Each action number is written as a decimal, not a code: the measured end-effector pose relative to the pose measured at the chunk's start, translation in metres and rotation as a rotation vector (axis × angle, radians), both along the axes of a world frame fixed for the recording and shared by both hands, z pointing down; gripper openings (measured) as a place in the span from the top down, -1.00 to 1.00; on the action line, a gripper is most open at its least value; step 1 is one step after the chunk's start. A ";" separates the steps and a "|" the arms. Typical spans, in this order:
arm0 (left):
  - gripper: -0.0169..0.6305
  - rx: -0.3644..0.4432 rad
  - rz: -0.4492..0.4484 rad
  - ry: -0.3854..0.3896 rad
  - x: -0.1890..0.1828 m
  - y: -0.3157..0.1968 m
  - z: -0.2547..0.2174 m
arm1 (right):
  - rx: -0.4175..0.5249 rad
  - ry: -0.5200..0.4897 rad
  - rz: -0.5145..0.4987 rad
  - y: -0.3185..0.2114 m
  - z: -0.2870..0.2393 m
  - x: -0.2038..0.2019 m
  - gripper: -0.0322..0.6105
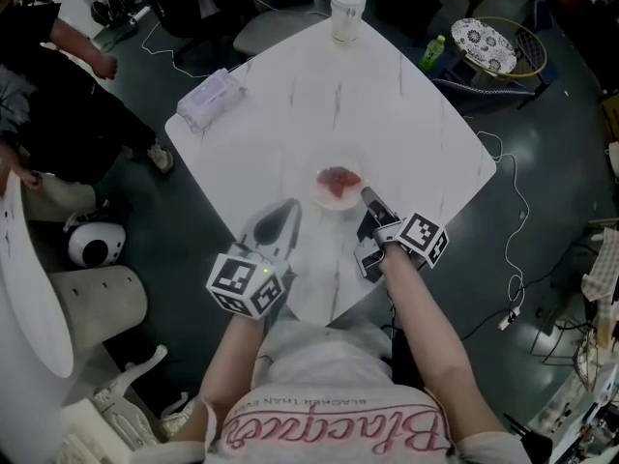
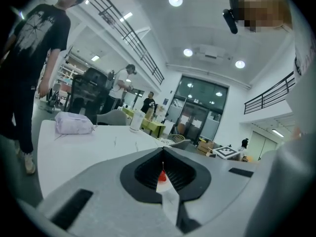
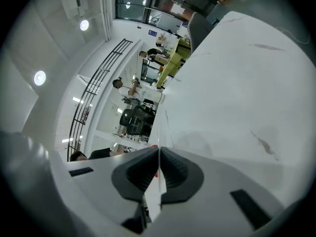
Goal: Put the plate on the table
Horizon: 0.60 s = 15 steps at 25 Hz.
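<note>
A small clear plate holding red food stands on the white marble table, near its front corner. My right gripper reaches in from the right and is shut on the plate's near rim. In the right gripper view the thin rim runs up between the closed jaws. My left gripper rests low over the table just left of the plate, shut with nothing in it. Through the gap in the left gripper's jaws shows the red food.
A wrapped tissue pack lies at the table's left corner and a white lidded cup stands at the far corner. A person stands at the far left. Beyond the table sit a green bottle and a round basket.
</note>
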<state>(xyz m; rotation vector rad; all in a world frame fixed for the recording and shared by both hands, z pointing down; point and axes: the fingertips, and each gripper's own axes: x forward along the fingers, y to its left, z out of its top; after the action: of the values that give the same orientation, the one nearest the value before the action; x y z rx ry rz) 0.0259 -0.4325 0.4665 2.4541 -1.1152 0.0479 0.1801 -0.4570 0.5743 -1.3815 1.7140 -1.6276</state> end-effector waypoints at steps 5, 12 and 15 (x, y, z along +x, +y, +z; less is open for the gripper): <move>0.93 -0.011 -0.015 -0.013 -0.001 -0.004 0.007 | -0.056 0.103 -0.021 -0.009 0.024 0.005 0.88; 0.93 -0.020 -0.045 -0.029 -0.004 0.000 0.010 | -0.104 0.331 -0.073 -0.015 0.043 0.012 0.87; 0.93 -0.022 -0.062 -0.035 -0.007 -0.003 0.012 | -0.124 0.444 -0.109 -0.020 0.050 0.014 0.87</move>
<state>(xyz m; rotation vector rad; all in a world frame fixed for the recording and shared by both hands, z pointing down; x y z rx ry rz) 0.0193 -0.4352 0.4780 2.4062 -1.1984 0.0839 0.1941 -0.4771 0.6242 -1.8494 1.9849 -1.5914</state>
